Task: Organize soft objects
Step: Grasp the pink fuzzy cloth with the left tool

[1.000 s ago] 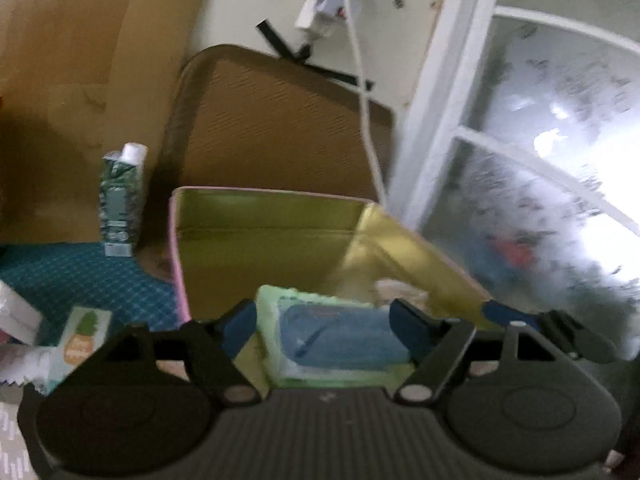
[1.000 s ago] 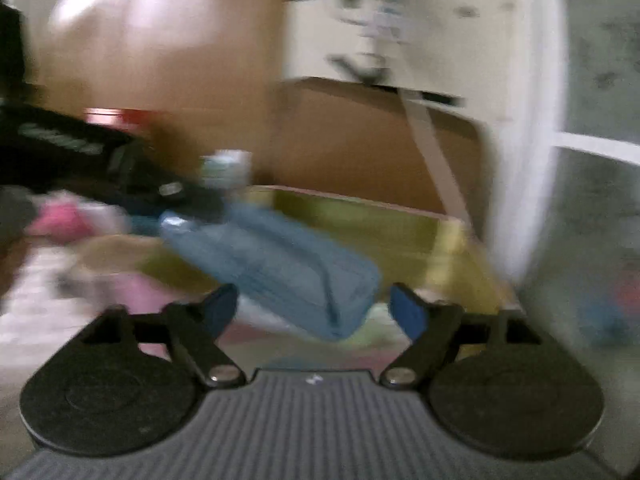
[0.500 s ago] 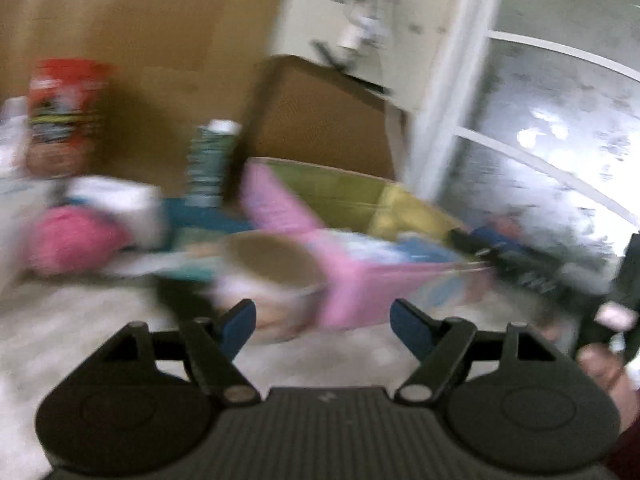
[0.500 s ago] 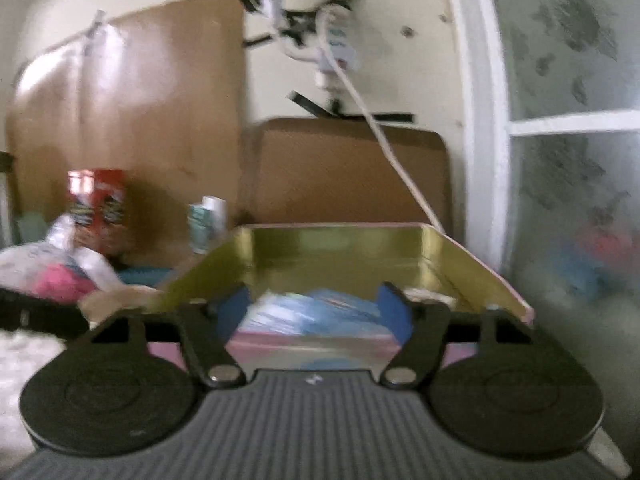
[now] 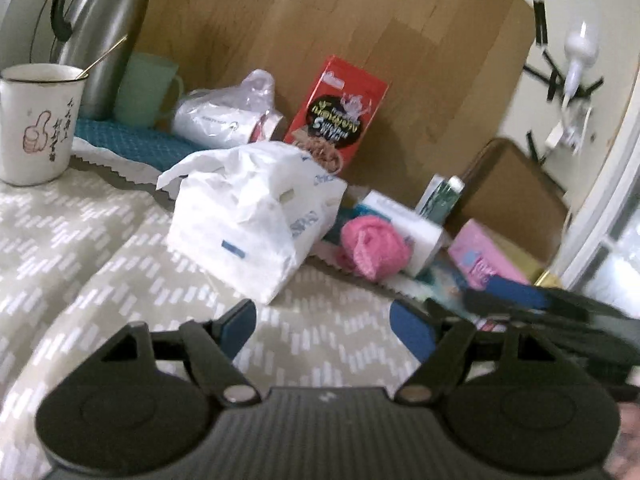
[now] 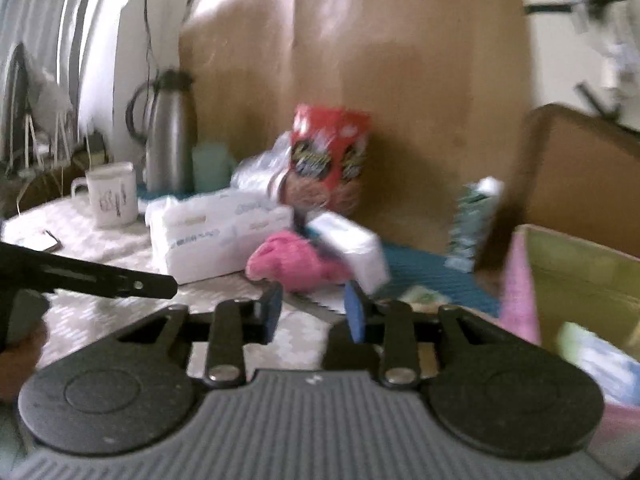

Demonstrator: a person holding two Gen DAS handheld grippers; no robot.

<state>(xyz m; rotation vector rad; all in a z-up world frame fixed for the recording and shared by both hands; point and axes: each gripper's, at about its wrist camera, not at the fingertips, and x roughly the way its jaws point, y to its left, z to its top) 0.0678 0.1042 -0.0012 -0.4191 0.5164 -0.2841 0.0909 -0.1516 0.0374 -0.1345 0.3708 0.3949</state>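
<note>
A pink fluffy cloth (image 5: 374, 250) lies on the patterned tablecloth (image 5: 80, 264) beside a big white tissue pack (image 5: 248, 216) and a small white tissue pack (image 5: 412, 236). The pink box (image 5: 484, 258) with a gold inside stands at the right; a blue-green soft pack (image 6: 600, 356) lies in it. My left gripper (image 5: 322, 326) is open and empty, short of the big tissue pack. My right gripper (image 6: 314, 308) is empty, its jaws partly closed with a gap, just in front of the pink cloth (image 6: 292, 260). It also shows in the left wrist view (image 5: 552, 312).
A white mug (image 5: 36, 120), a steel thermos (image 5: 104, 28), a green cup (image 5: 144, 88), a bagged item (image 5: 228, 112), a red cereal box (image 5: 336, 112) and a small green carton (image 5: 440, 196) stand along the wooden back board (image 5: 320, 20). A window is at the right.
Both grippers have swung left, away from the pink box toward the pile of soft things. The blue pack now lies in the box. The right jaws have narrowed.
</note>
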